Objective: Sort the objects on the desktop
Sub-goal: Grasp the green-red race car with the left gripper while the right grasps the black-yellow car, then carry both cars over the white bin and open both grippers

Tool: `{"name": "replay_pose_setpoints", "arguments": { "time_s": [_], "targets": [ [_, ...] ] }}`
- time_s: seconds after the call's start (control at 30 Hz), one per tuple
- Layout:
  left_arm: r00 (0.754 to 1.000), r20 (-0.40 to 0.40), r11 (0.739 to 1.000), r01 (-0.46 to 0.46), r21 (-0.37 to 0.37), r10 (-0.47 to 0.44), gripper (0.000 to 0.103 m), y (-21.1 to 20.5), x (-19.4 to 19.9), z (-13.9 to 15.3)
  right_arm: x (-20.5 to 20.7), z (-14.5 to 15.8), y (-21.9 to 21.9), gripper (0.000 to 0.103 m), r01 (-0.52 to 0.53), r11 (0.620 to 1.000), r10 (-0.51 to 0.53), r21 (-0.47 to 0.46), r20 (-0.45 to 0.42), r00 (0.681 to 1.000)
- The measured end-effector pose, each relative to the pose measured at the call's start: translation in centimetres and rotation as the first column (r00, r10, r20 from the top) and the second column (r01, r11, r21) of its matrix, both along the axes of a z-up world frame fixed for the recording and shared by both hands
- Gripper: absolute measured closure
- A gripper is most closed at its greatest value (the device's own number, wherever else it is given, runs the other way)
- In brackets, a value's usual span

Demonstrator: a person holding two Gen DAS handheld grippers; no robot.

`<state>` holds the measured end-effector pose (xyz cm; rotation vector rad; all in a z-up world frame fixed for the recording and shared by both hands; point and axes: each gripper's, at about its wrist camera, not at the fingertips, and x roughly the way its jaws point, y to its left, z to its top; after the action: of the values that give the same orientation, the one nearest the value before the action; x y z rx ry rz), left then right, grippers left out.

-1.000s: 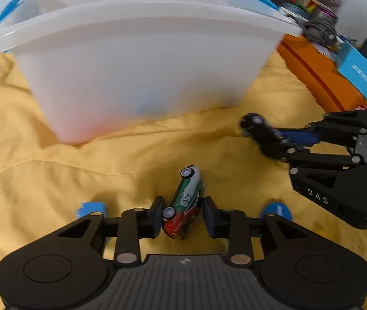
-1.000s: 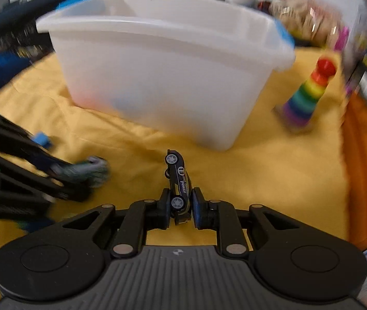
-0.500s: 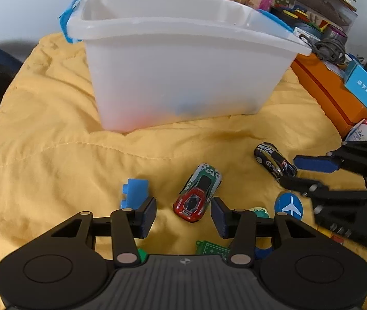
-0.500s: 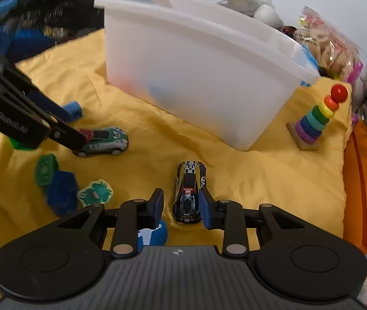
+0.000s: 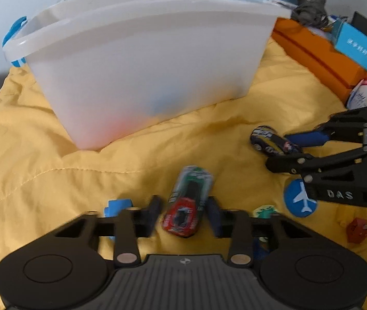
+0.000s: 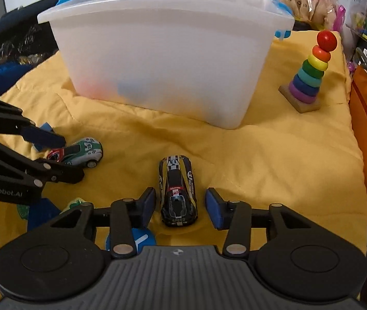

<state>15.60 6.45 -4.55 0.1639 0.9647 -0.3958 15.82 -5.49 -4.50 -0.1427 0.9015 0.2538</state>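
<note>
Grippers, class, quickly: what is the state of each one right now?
Left gripper: closing around the red-and-green toy car; pads not clearly touching.
Right gripper: opening, pads clear of the black-and-blue toy car between them.

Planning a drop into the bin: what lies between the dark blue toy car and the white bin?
Only bare yellow cloth between dark blue car and white bin, per the right wrist view.

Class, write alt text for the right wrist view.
The right gripper, jaws opening, straddles a dark toy race car lying on a yellow cloth. Behind stands a white plastic bin, a rainbow ring stacker beside it.
</note>
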Motion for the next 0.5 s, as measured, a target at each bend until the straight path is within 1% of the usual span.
{"name": "replay_pose_setpoints", "arguments": {
  "time_s": [0.03, 0.1, 0.2, 0.27, 0.3, 0.33, 0.4, 0.43, 0.5],
  "targets": [
    [1.000, -0.002, 1.000, -0.005, -0.010, 0.005, 0.069, 0.1, 0.0, 0.2, 0.0, 0.1, -0.1, 0.070, -0.002, 1.000, 0.002, 0.011, -0.004, 1.000],
    [1.000, 0.010, 0.999, -0.019, -0.028, 0.019, 0.069, 0.4, -0.3, 1.0, 0.0, 0.4, 0.0, 0.070, -0.007, 1.000, 0.007, 0.003, -0.011, 1.000],
    [0.997, 0.075, 0.998, -0.011, -0.055, 0.015, 0.069, 0.5, -1.2, 3.6, -0.4, 1.6, 0.0, 0.070, -0.030, 0.999, 0.030, 0.013, 0.013, 0.999],
    [0.992, 0.127, 0.996, -0.012, -0.092, 0.024, 0.069, 0.8, -1.6, 6.1, -1.0, 3.1, 0.0, 0.070, -0.043, 0.999, 0.043, -0.001, 0.064, 0.997],
    [0.987, 0.161, 0.994, -0.012, -0.105, 0.029, 0.069, 1.0, -1.8, 7.5, -1.2, 4.0, -0.2, 0.070, -0.044, 0.999, 0.043, 0.008, 0.087, 0.995],
    [0.978, 0.203, 0.993, -0.014, -0.116, 0.038, 0.069, 1.1, -1.8, 9.2, -1.4, 5.2, -0.4, 0.070, -0.044, 0.999, 0.041, 0.021, 0.117, 0.992],
    [0.959, 0.278, 0.990, -0.020, -0.142, 0.059, 0.069, 1.4, -1.3, 12.3, -1.7, 7.7, -0.5, 0.070, -0.052, 0.999, 0.049, 0.013, 0.194, 0.980],
    [0.949, 0.305, 0.988, -0.026, -0.152, 0.072, 0.069, 1.5, -1.0, 13.3, -1.6, 9.0, -0.5, 0.070, -0.053, 0.999, 0.049, 0.011, 0.234, 0.971],
    [0.927, 0.363, 0.984, -0.032, -0.172, 0.094, 0.069, 1.9, 0.3, 15.9, -1.0, 11.8, -0.8, 0.070, -0.047, 0.998, 0.030, 0.049, 0.308, 0.951]
  ]
}}
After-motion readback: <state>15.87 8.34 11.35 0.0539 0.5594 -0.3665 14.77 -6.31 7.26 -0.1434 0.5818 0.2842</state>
